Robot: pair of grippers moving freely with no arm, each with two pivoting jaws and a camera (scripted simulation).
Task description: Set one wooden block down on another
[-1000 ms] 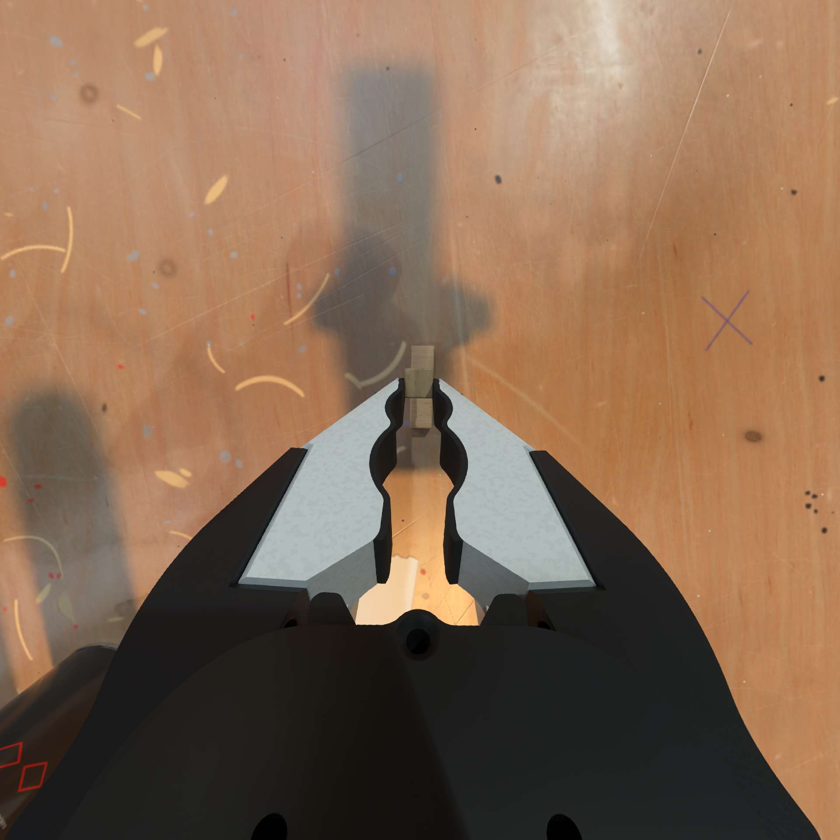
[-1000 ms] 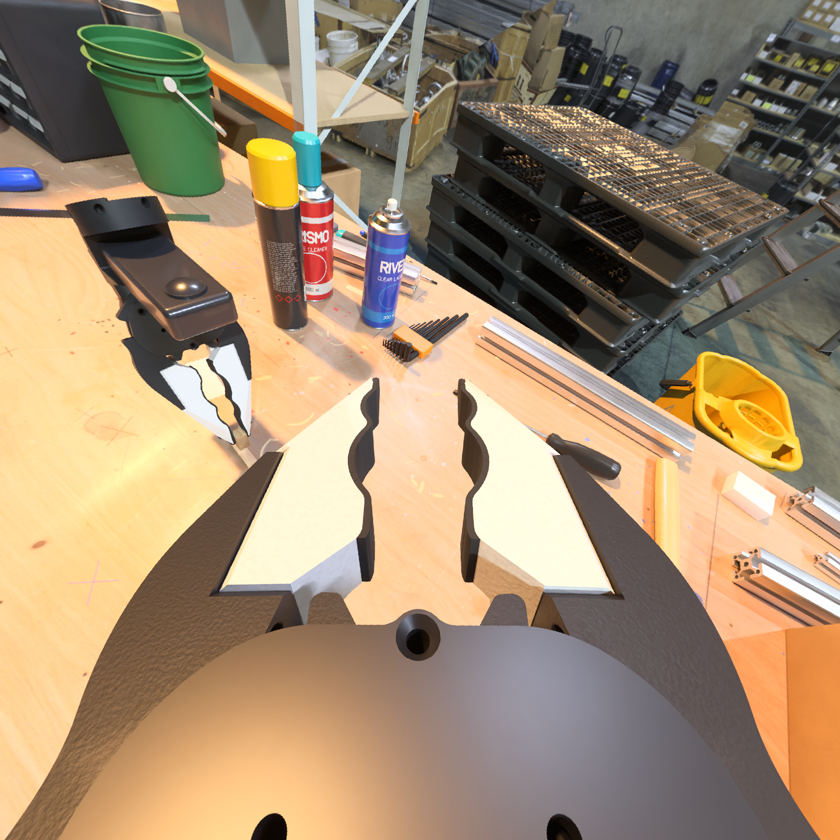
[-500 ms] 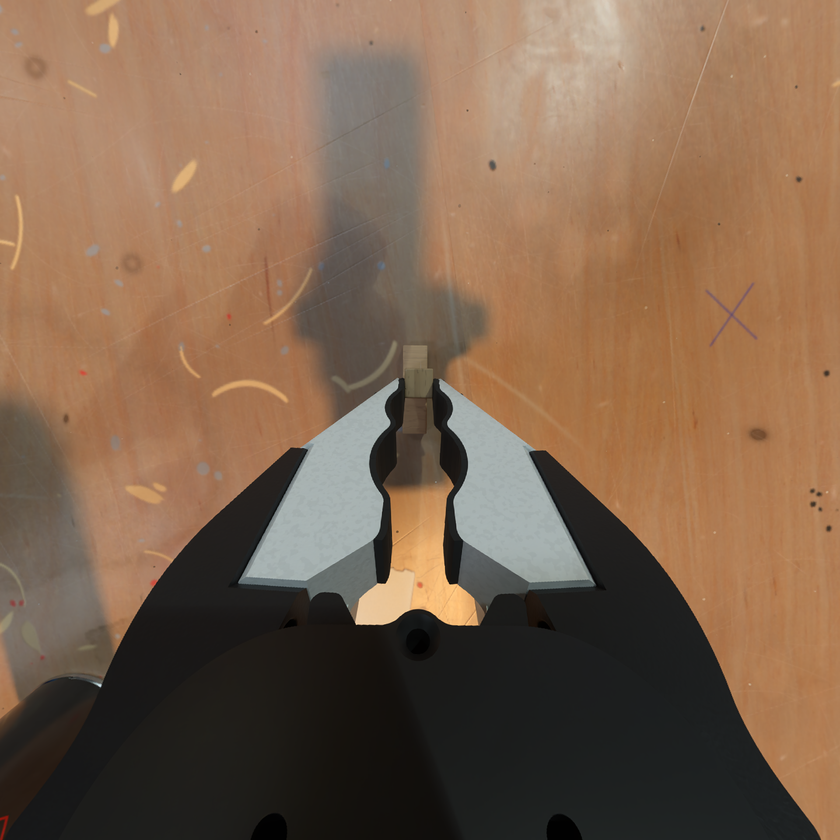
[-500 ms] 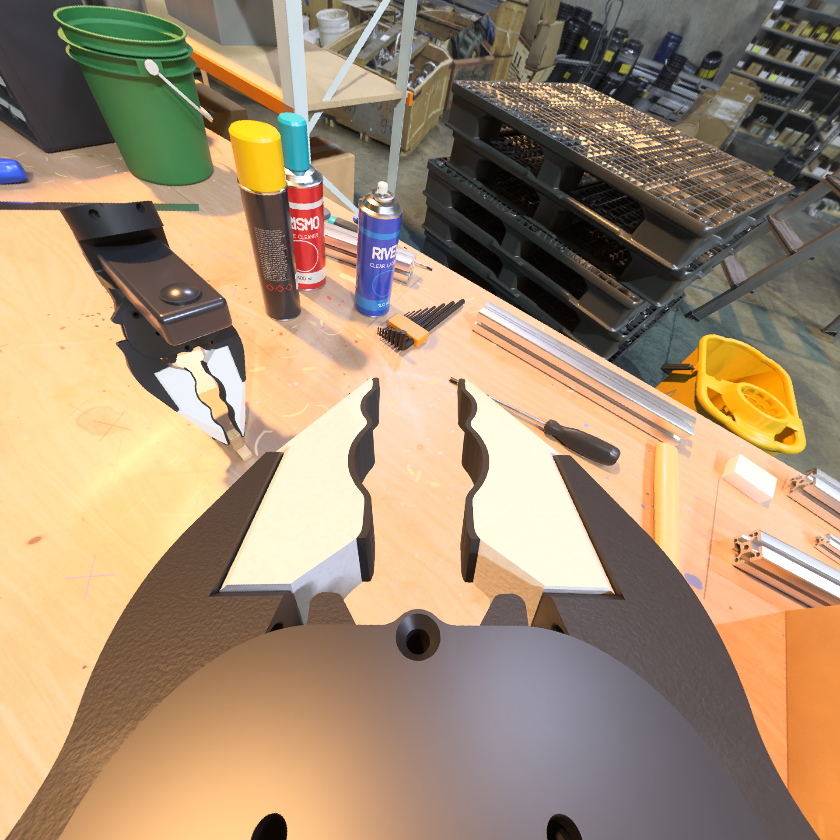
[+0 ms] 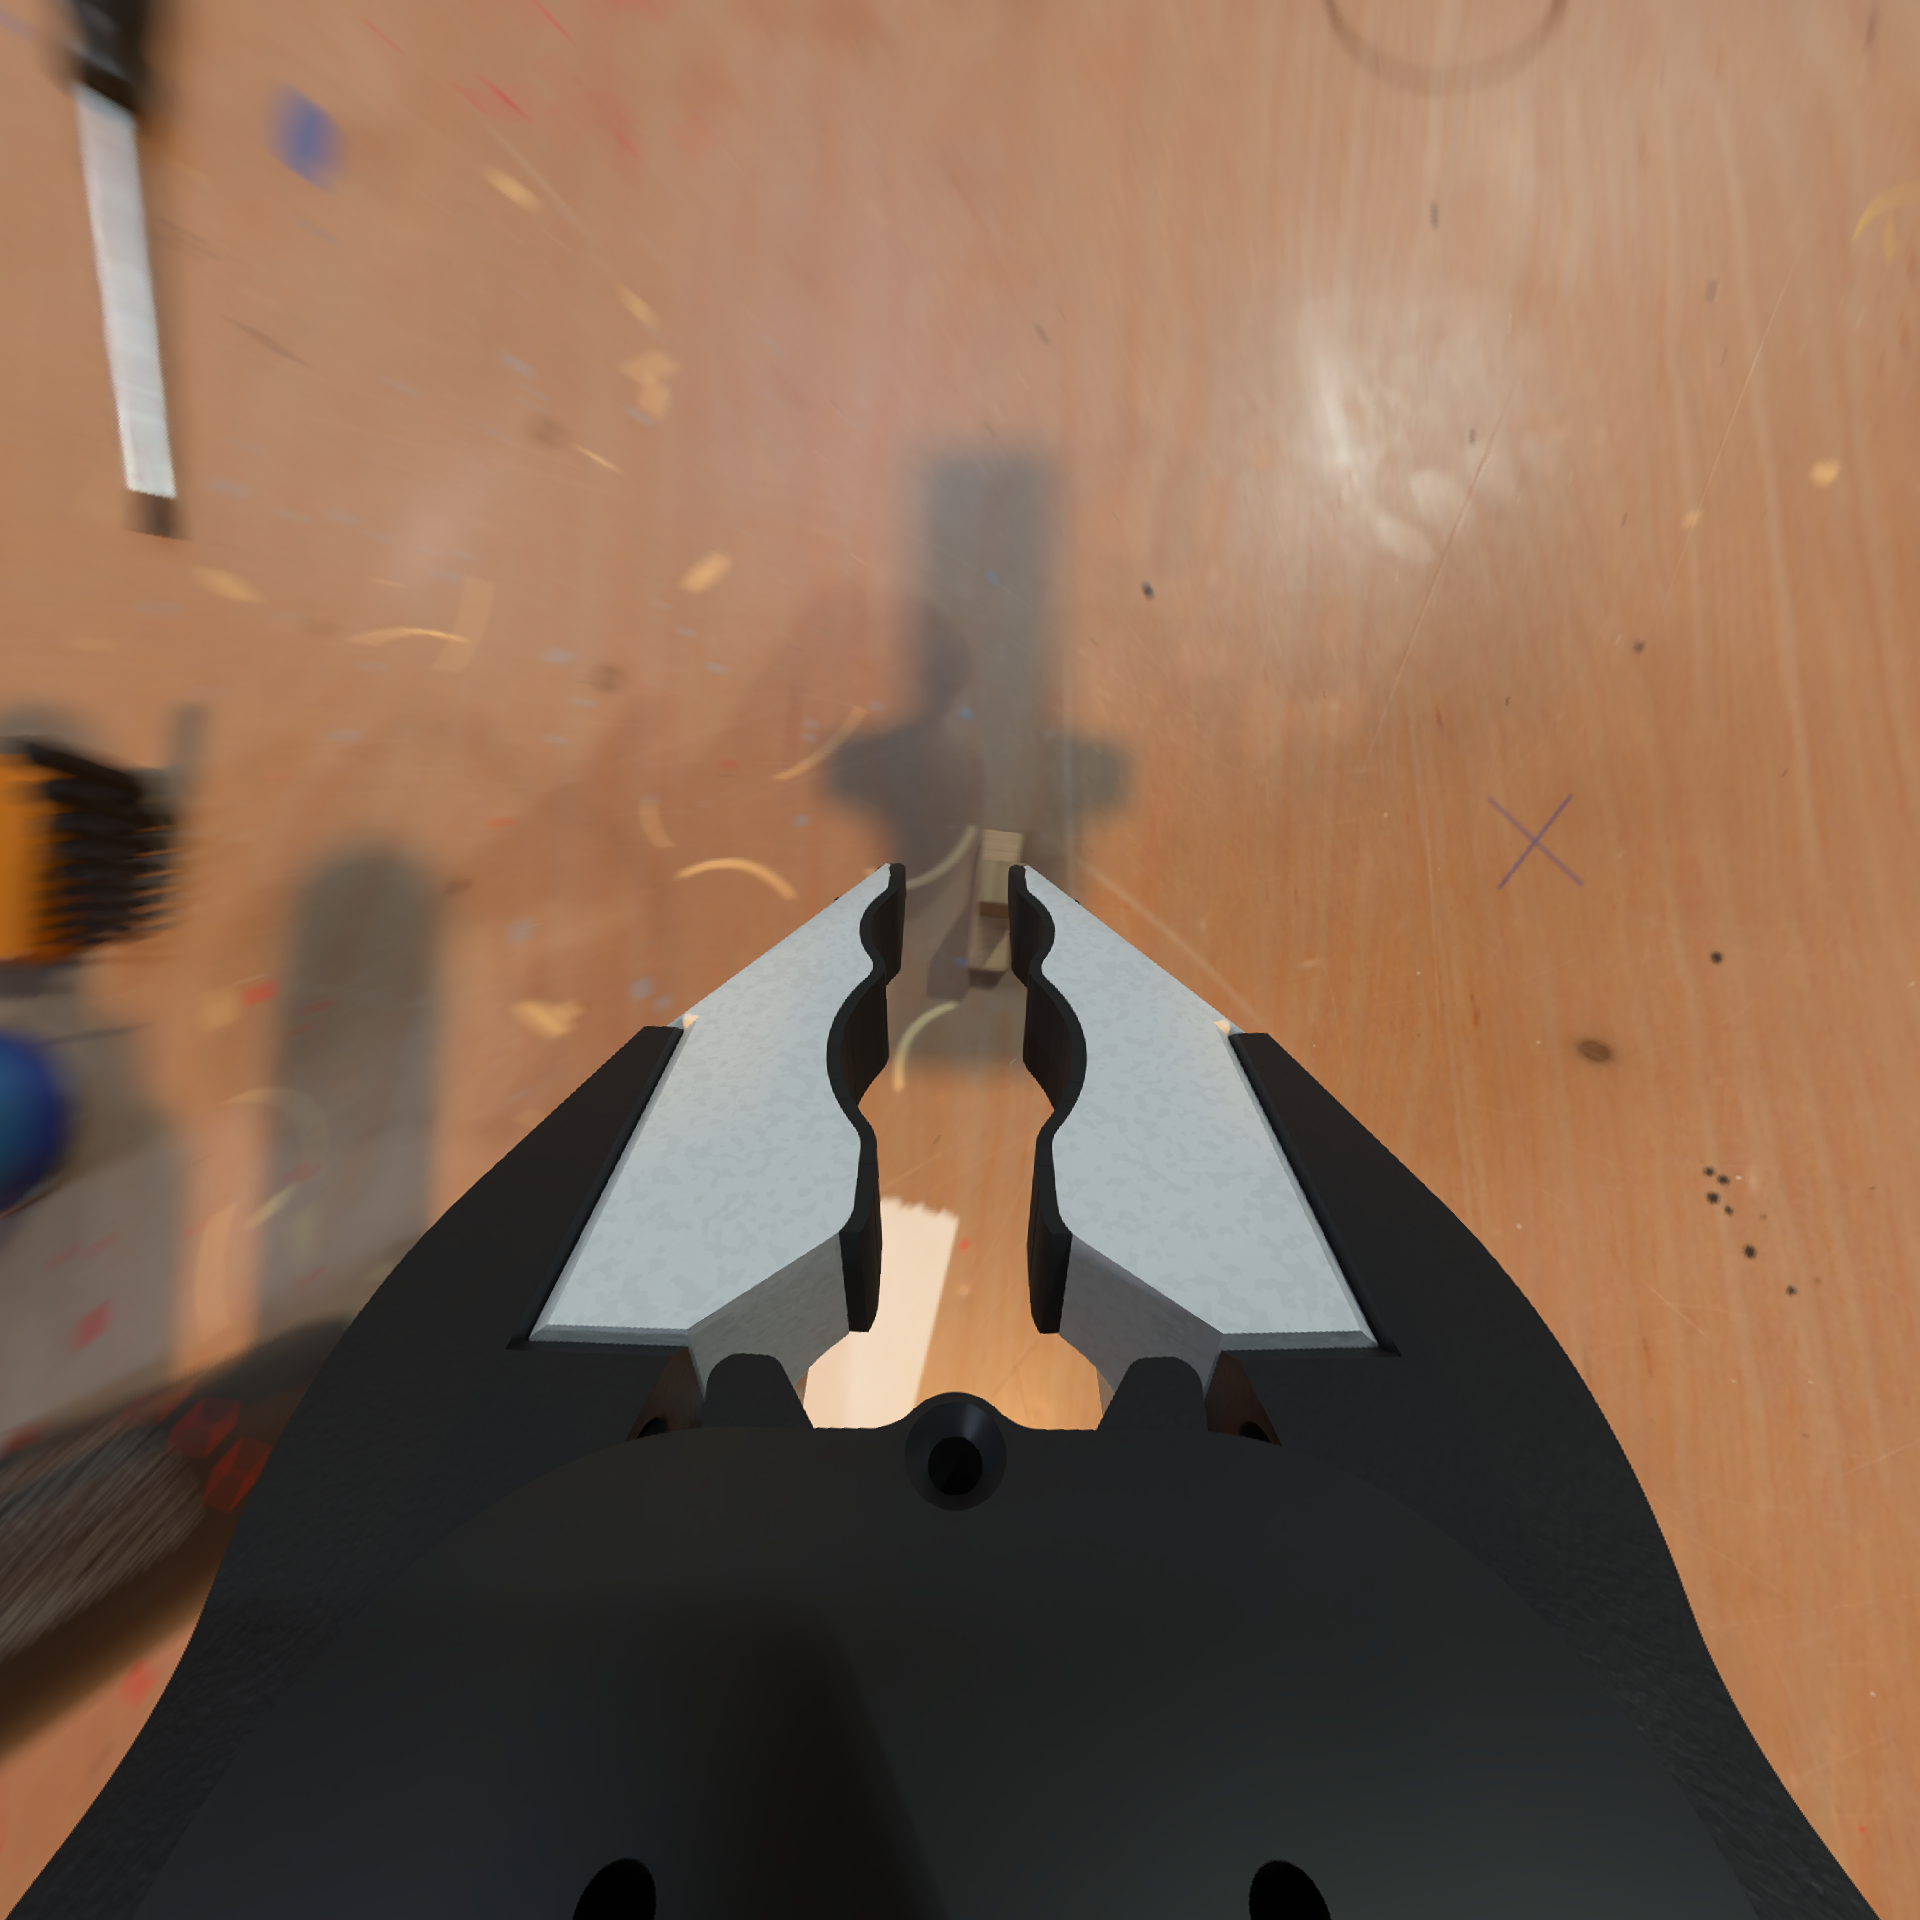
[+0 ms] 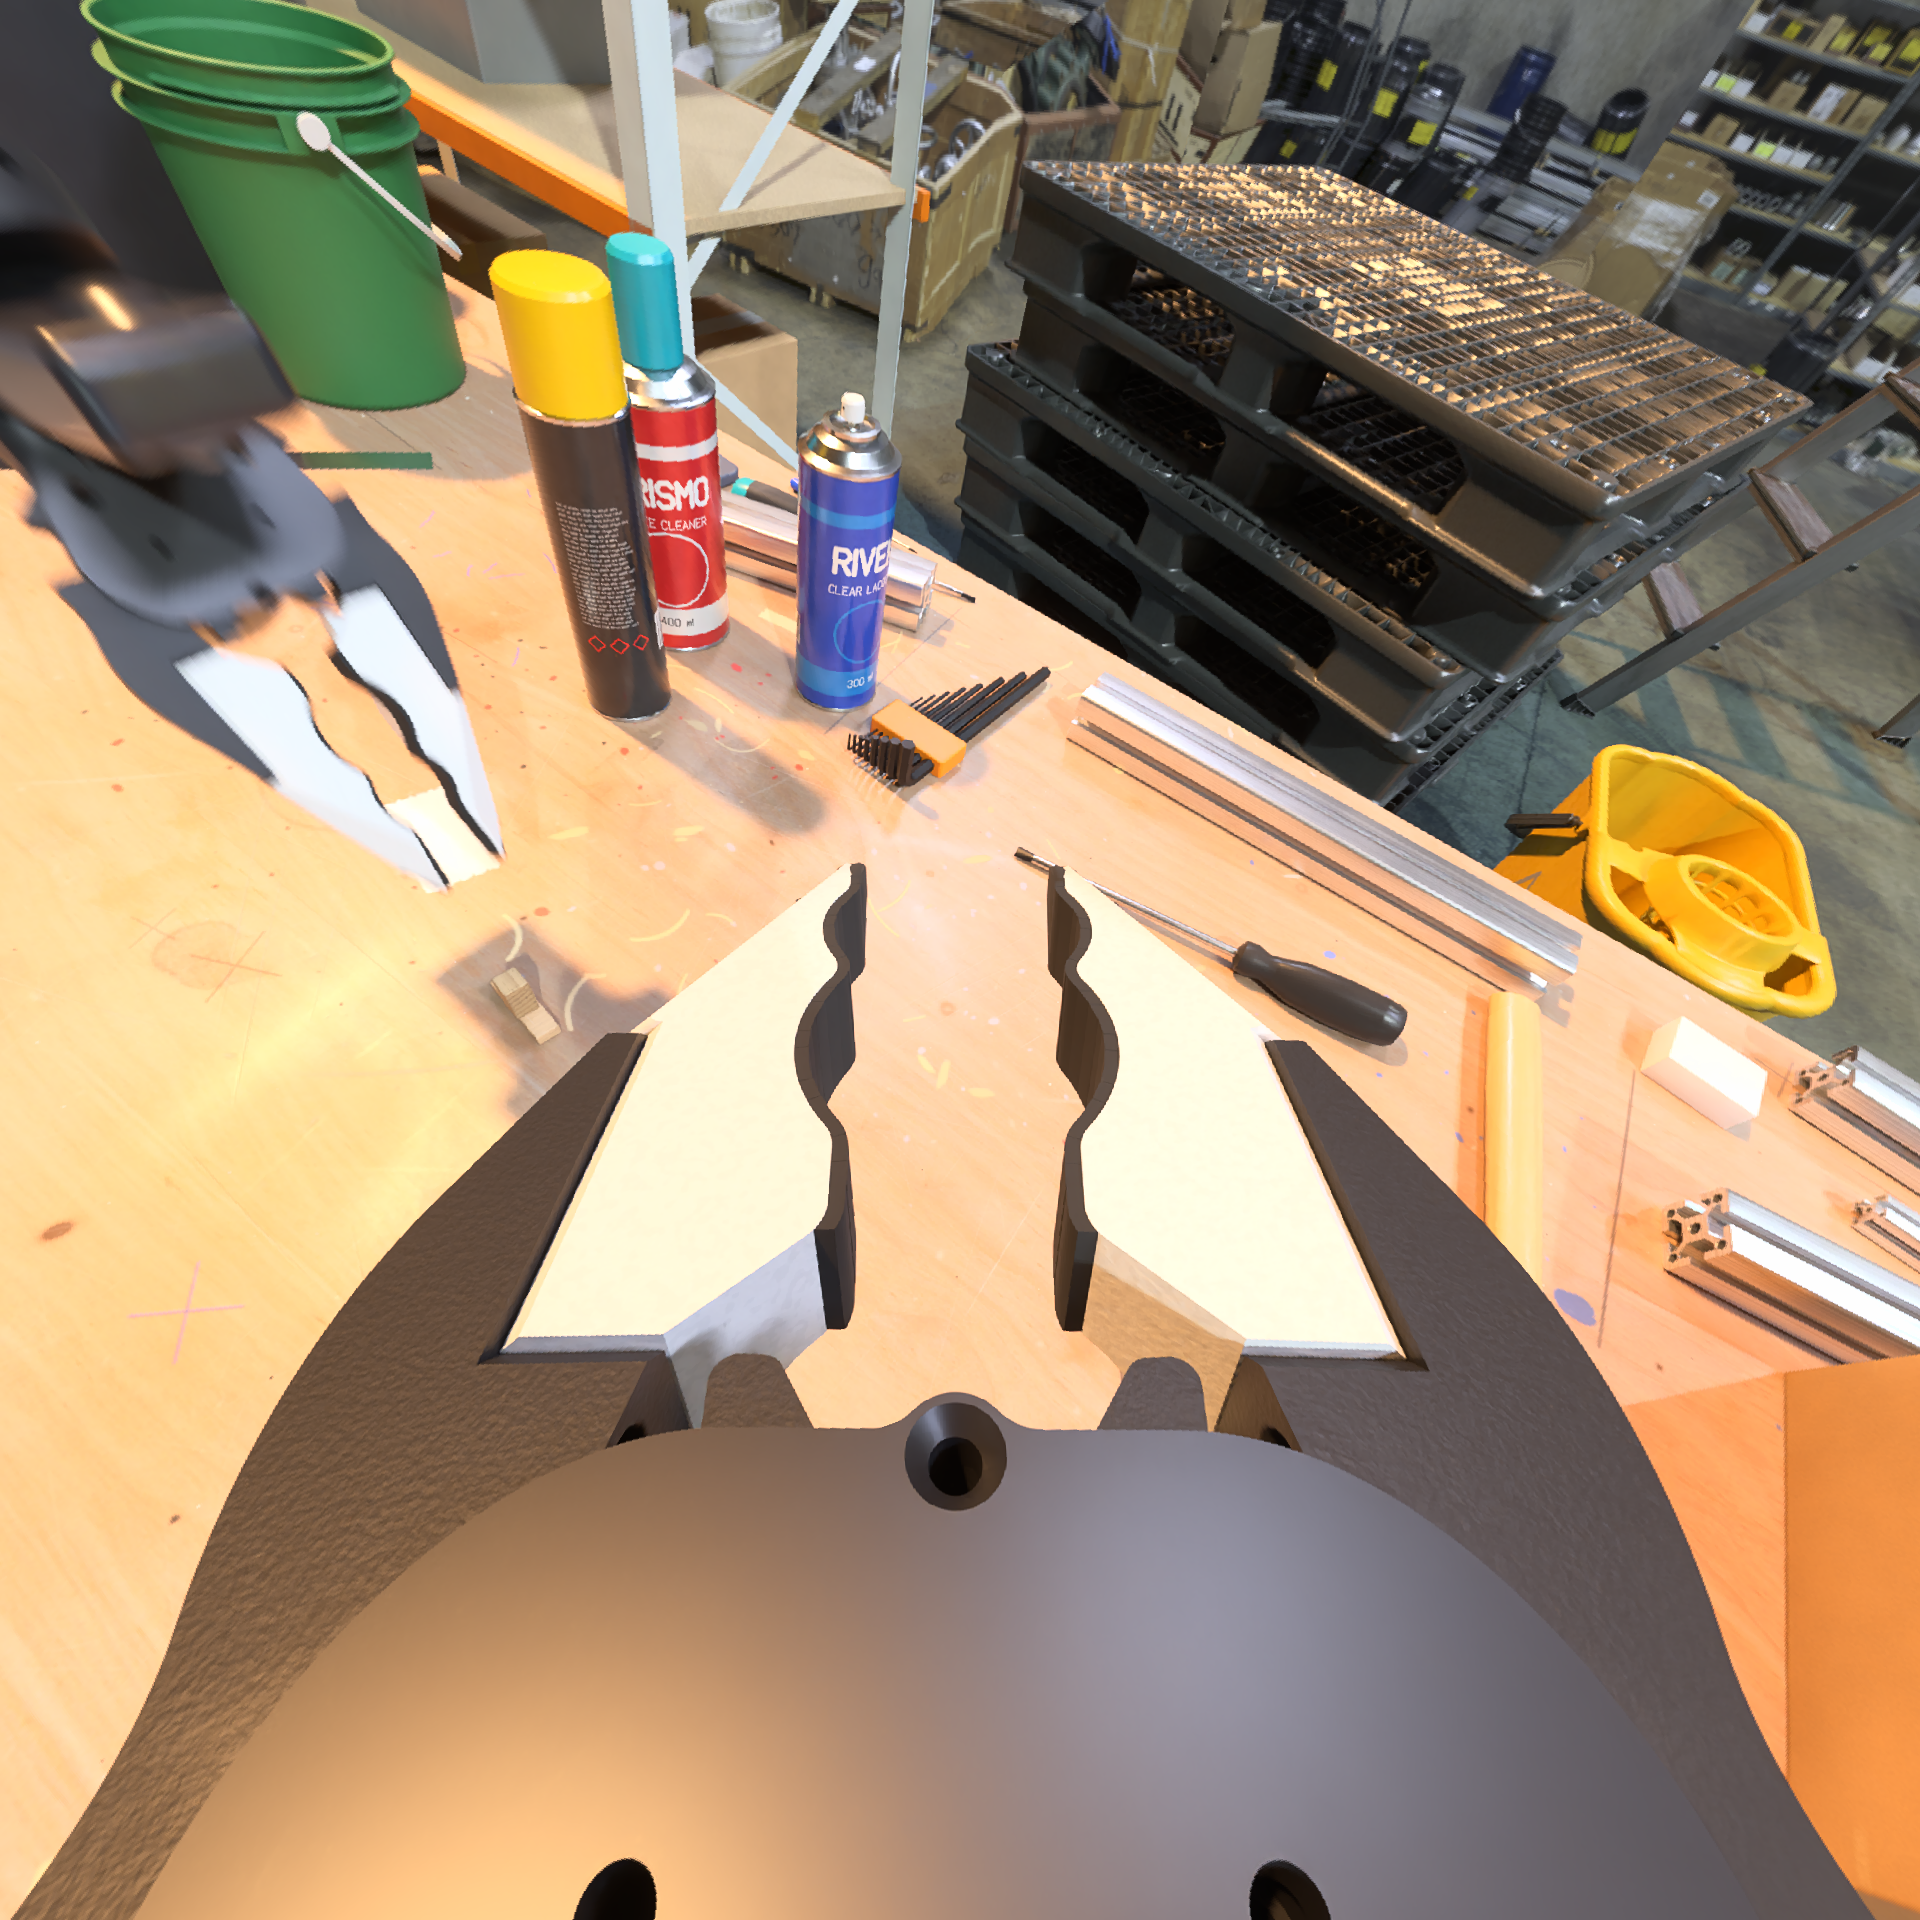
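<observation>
Small pale wooden blocks (image 5: pixel 992 914) sit pressed together as one little stack on the wooden table, just beyond my left gripper's tips. In the right wrist view the stack (image 6: pixel 525 1003) stands free in the left gripper's shadow and looks tilted. My left gripper (image 5: pixel 956 873) is open and empty, above the stack and not touching it. It shows blurred in the right wrist view (image 6: pixel 464 862). My right gripper (image 6: pixel 956 878) is open and empty, above the table to the right of the stack.
Three spray cans (image 6: pixel 592 499) and a green bucket (image 6: pixel 301 208) stand behind. A hex key set (image 6: pixel 935 727), a screwdriver (image 6: pixel 1309 997), aluminium profiles (image 6: pixel 1320 821), a yellow rod (image 6: pixel 1512 1122) and a white block (image 6: pixel 1704 1070) lie to the right, near the table's edge.
My left gripper has opened, let go of the wooden block and pulled up and away from the stack. The right gripper has drifted only slightly.
</observation>
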